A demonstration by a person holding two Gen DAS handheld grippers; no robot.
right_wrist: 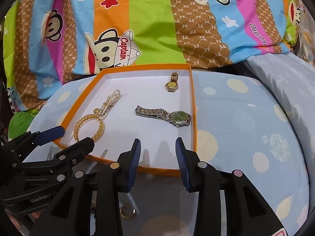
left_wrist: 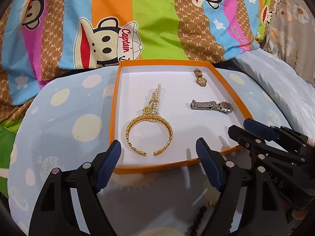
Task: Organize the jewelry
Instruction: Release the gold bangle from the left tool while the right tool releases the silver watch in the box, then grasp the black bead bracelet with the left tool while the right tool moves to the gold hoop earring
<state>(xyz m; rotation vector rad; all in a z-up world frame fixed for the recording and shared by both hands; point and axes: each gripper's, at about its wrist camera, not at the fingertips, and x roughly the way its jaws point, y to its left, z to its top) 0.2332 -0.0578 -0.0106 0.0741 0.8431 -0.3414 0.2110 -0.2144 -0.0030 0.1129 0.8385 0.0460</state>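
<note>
You're holding two black plastic grippers w/ ribbed blue pads: left gripper [left_wrist: 158, 150], right gripper [right_wrist: 158, 150]. Round silver magnets are dotting the arms; "GenRobot.AI" is showing in white lettering.

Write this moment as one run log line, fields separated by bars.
tray: gold bangle, pearl strand, gold watch, silver watch | left hand-held gripper: open, empty | right hand-held gripper: open, empty

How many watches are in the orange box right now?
2: a gold watch near the far right corner, a silver watch nearer, along the orange box's right side.
</note>
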